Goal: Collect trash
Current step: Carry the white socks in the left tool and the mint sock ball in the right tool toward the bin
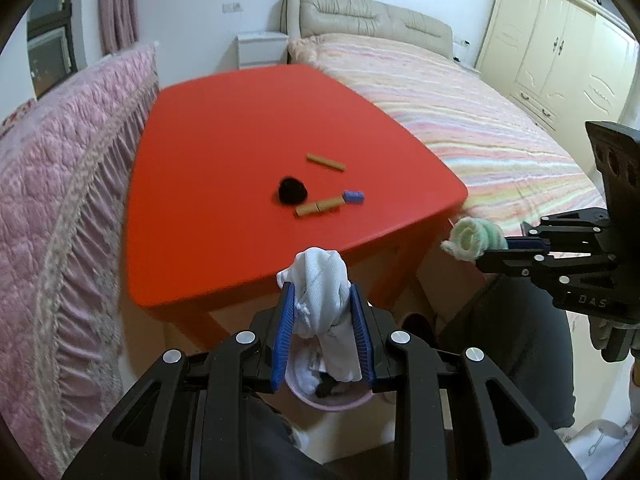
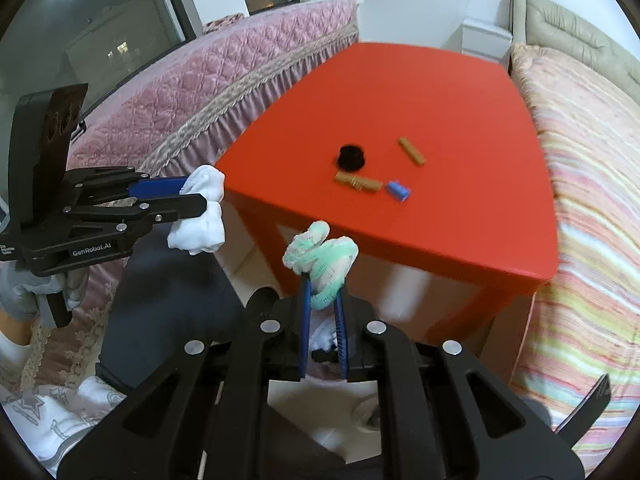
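Pinching a white cloth wad (image 1: 322, 300), left gripper (image 1: 323, 312) above pink bin (image 1: 332, 402); right gripper (image 2: 323, 304) clamping green-white wad (image 2: 322, 258).

Red table (image 1: 240, 128), white rag (image 1: 324, 280), seemingly green-and-pink striped cloth (image 2: 324, 258)

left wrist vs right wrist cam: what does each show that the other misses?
Left wrist only: the cream wardrobe along the right wall and the pink bin below the left gripper.

Right wrist only: the dark window behind the pink quilted cover, and the gloved hand holding the left gripper.

Both: the red table with a black lump, brown sticks and a blue piece; the left gripper shut on a white cloth; the right gripper shut on a green-and-white wad.
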Demonstrator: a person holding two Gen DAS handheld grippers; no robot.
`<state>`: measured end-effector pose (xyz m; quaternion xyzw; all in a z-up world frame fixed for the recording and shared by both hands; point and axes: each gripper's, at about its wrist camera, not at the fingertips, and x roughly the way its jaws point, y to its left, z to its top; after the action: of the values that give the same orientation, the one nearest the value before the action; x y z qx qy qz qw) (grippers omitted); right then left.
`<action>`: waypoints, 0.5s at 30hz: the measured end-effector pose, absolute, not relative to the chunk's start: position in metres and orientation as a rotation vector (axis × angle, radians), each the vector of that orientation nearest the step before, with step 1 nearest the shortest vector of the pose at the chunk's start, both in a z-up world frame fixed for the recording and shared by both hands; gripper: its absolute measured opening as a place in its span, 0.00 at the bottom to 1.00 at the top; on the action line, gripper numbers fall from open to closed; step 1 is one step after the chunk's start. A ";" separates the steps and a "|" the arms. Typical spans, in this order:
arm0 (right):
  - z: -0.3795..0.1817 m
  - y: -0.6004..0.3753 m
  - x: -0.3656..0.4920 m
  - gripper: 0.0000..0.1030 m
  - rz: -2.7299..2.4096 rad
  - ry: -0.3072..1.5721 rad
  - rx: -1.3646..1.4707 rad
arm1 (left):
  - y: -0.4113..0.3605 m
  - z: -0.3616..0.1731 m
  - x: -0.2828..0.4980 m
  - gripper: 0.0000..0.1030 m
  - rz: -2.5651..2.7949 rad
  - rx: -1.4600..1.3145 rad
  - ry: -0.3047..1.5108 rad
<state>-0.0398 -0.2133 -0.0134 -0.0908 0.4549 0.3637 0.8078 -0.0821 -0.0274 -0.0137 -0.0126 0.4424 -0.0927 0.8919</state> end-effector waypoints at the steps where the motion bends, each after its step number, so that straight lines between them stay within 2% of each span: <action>1: -0.016 -0.212 -0.041 0.10 0.779 0.979 -0.196 | -0.028 -0.015 -0.083 0.27 -0.193 -0.026 0.921; 15: -0.018 -0.205 -0.039 0.11 0.815 0.988 -0.185 | -0.028 -0.019 -0.085 0.28 -0.225 -0.021 0.937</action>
<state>-0.0390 -0.2051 -0.0185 -0.0861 0.4601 0.3799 0.7979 -0.0846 -0.0277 -0.0189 -0.0102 0.4505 -0.1083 0.8861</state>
